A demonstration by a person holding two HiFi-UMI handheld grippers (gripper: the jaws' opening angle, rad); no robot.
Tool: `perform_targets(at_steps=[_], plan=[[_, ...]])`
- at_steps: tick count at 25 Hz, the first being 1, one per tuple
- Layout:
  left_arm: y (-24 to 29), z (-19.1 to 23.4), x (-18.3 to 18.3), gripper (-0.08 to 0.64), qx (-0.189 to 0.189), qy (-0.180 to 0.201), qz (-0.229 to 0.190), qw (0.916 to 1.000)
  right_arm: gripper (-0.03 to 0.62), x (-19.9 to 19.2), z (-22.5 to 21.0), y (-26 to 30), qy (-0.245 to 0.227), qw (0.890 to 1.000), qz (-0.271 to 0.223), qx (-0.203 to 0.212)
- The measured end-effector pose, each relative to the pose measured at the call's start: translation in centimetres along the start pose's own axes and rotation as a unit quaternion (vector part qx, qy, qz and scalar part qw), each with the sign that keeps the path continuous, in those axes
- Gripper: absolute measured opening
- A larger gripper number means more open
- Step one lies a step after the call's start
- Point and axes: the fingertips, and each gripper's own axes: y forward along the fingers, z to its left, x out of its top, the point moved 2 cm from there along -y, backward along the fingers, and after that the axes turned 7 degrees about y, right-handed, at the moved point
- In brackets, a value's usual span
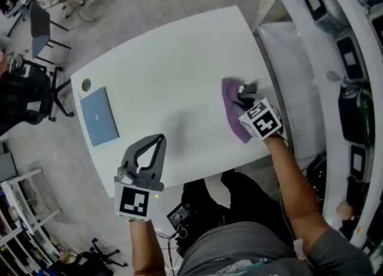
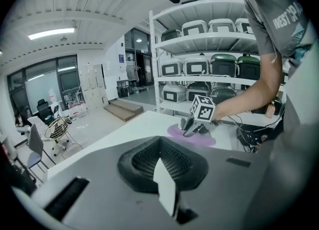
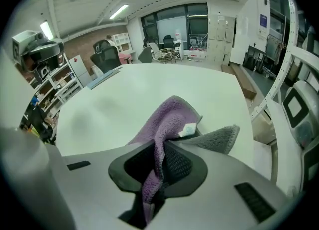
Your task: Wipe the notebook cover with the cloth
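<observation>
A white table (image 1: 179, 59) carries a blue notebook (image 1: 99, 115) near one corner and a purple cloth (image 1: 232, 108) well apart.

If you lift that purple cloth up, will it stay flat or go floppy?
Probably floppy: the purple fuzzy cloth already folds and droops where the right gripper pinches it. It looks thin, so likely light. Its fuzzy pile may drag on the white table.

Grey left tongs (image 1: 160, 139), right tongs (image 1: 244, 91); grey T-shirt (image 1: 239, 249).

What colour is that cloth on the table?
The cloth is purple, with a grey part beside it; the right gripper view shows it best.
</observation>
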Motion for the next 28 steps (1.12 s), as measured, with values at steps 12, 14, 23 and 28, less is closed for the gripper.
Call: perform_targets(at_steps=[12, 14, 23, 28], plan=[[-3.5, 2.9, -1.8, 0.003, 0.045, -0.019, -0.002, 0.9988, 0.054, 4.4, 3.1, -2.8, -0.03, 0.996, -0.08, -0.02], [-4.5, 3.5, -2.2, 0.003, 0.056, -0.022, -0.004, 0.9982, 0.054, 5.8, 4.4, -3.4, -0.04, 0.995, -0.093, -0.015], [-9.9, 6.6, -5.2, 0.003, 0.114, -0.047, -0.005, 0.9923, 0.054, 12.1, 11.6, -3.6, -0.103, 0.987, -0.121, 0.019], [-13.5, 8.6, -7.6, 0.003, 0.145, -0.06, -0.002, 0.9875, 0.054, 15.2, 16.1, -2.6, -0.135, 0.982, -0.13, 0.037]])
